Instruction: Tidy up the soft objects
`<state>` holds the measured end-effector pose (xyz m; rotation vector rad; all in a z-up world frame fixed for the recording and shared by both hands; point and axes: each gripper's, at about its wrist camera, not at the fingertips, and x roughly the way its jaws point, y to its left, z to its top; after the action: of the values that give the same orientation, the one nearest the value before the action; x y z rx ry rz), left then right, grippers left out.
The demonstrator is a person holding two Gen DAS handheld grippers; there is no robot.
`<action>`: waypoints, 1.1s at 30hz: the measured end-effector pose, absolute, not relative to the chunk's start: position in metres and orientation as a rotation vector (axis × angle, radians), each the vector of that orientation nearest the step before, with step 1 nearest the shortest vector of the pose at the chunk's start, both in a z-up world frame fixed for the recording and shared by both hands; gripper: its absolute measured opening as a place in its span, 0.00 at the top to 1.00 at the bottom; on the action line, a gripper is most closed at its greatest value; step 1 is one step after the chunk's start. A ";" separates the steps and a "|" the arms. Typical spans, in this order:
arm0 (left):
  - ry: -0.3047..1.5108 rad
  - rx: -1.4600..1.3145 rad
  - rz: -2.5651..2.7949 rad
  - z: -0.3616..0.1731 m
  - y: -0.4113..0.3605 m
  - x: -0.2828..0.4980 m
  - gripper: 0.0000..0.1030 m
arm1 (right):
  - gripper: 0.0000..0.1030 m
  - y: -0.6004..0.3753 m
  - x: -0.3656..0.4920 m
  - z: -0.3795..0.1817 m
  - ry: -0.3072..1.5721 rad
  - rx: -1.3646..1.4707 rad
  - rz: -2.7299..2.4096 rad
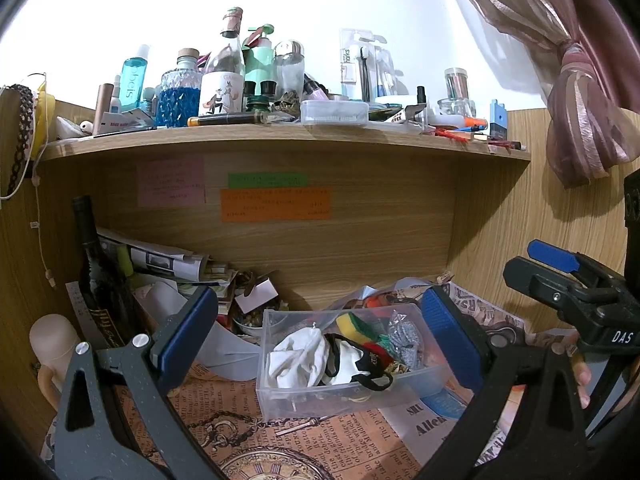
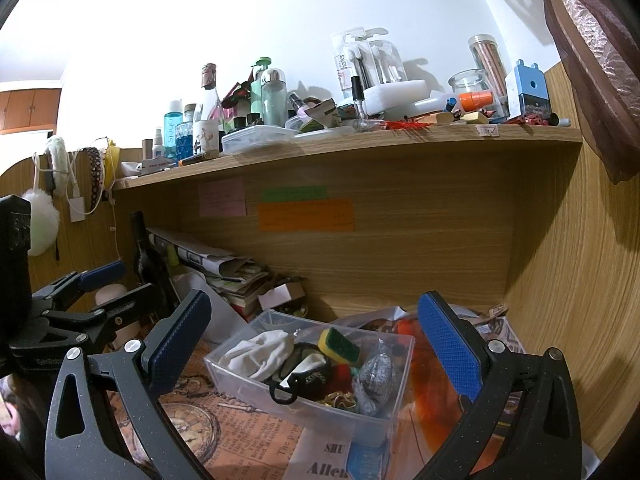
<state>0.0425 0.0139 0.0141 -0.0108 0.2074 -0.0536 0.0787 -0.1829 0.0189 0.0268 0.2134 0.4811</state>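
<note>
Both grippers, left point(image 1: 320, 332) and right point(image 2: 316, 336), are hovering wide open, gripping nothing, over clear plastic bin point(image 1: 360, 394) containing white cloth point(image 1: 298, 356), sponge point(image 1: 354, 326), silver scrubber point(image 2: 376, 374).

White wall point(image 2: 240, 20) brightly lit above wood-grain desk alcove. Cluttered wooden shelf point(image 1: 280, 142) spans alcove; sticky notes point(image 1: 276, 204) stuck on back panel point(image 1: 320, 248) beneath. Pink-brown curtain point(image 1: 580, 92) tied back at right. Wooden cabinets point(image 2: 30, 108) far left. Newspaper-print cover point(image 1: 320, 448) on desktop.
</note>
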 end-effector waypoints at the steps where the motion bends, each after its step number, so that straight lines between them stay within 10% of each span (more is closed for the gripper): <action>1: 0.207 -0.011 -0.054 0.014 0.014 0.042 0.00 | 0.00 -0.183 0.079 0.019 0.214 0.026 0.481; 33: 0.219 -0.007 -0.097 0.009 0.021 0.050 0.00 | 0.00 -0.182 0.079 0.018 0.215 0.026 0.485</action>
<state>0.0504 0.0208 0.0090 -0.0073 0.2191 -0.0969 0.0791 -0.1819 0.0181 0.0257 0.2151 0.4850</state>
